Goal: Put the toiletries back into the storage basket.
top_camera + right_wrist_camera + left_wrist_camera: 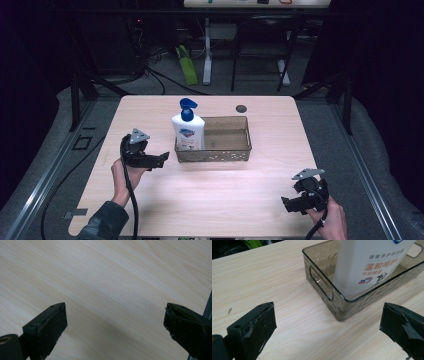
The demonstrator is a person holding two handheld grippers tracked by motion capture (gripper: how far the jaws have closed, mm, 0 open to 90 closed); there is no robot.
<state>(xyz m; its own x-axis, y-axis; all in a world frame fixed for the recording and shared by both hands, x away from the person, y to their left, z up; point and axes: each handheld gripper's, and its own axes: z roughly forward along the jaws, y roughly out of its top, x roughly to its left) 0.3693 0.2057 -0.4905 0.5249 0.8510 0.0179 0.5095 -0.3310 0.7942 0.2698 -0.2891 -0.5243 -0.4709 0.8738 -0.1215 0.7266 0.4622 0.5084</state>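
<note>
A white soap bottle (pixel 188 131) with a blue pump top stands upright in the left end of a smoky clear plastic basket (pixel 229 153) near the table's middle. In the left gripper view the bottle (pixel 372 265) rises from the basket's near corner (pixel 342 310). My left gripper (pixel 162 159) hovers just left of the basket, open and holding nothing (pixel 327 327). Down at the front right corner of the table is my right gripper (pixel 287 204), also open, with bare wood between its jaws (pixel 115 322).
A light wood table (pixel 210 200) has a small dark round spot (pixel 241 108) at its back, behind the basket. Cables trail from both grippers. Beyond the table are desk legs, a green bag (pixel 186 65) and dark floor.
</note>
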